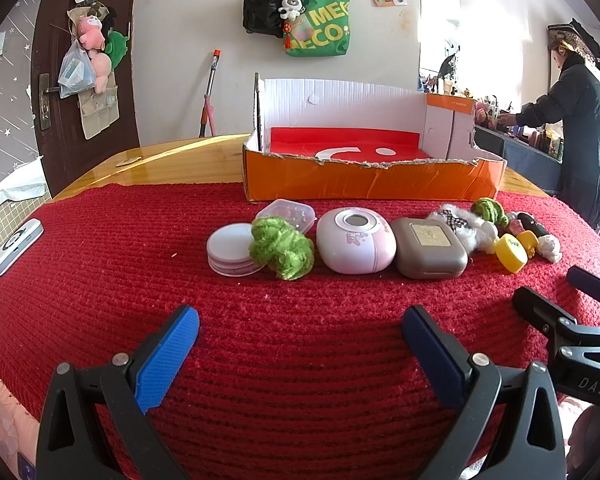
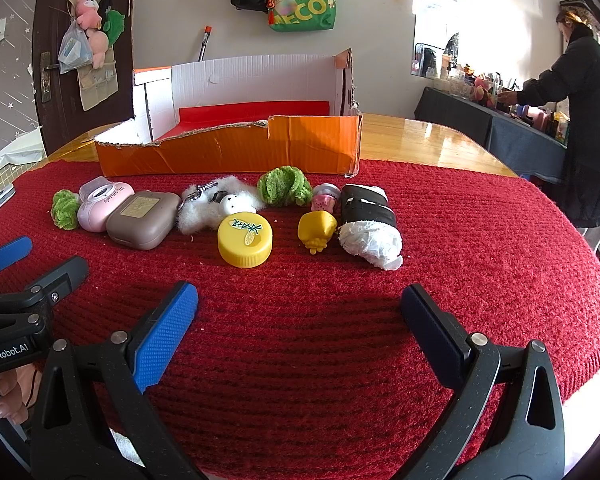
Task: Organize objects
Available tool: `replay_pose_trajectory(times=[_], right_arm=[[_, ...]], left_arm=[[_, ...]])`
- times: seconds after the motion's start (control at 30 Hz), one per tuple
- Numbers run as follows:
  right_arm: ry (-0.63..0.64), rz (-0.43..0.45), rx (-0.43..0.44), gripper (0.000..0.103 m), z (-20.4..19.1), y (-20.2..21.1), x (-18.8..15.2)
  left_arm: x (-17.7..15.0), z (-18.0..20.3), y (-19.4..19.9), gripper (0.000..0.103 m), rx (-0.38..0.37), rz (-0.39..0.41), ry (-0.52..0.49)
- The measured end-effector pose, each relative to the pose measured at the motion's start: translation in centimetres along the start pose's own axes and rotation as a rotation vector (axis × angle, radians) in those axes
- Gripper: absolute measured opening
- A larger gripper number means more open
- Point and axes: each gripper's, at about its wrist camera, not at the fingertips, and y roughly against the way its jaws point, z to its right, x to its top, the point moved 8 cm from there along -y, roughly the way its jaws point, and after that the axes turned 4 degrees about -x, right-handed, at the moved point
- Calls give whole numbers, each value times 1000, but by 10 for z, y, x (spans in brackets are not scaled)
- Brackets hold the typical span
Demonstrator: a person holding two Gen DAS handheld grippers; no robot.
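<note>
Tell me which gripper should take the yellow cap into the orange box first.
Right, probably. The yellow cap lies just ahead of the open right gripper; from the left gripper it sits far off to the side, beyond the brown case.

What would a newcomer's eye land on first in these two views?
A row of small items lies on the red knitted mat, among them a yellow cap and a pink case. Behind it stands the torn orange cardboard box, nothing but its red liner visible inside.
</note>
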Motion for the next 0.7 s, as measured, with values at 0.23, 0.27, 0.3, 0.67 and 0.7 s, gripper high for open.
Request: replay_pose_trajectory(times=[0.23, 0.27, 0.3, 0.67, 0.7], right_arm=[[0, 0, 0, 103, 0, -1, 0], [0, 0, 0, 103, 0, -1, 0], [0, 0, 0, 103, 0, -1, 0], [2, 5, 0, 103, 0, -1, -1], [3, 6, 0, 103, 0, 0, -2]], left_arm=[[0, 0, 0, 103, 0, 1, 0], [0, 0, 0, 103, 0, 1, 0], [0, 0, 0, 103, 0, 1, 0], [-1, -3, 1, 103, -2, -2, 2], [-1, -3, 0, 103, -2, -4, 2]])
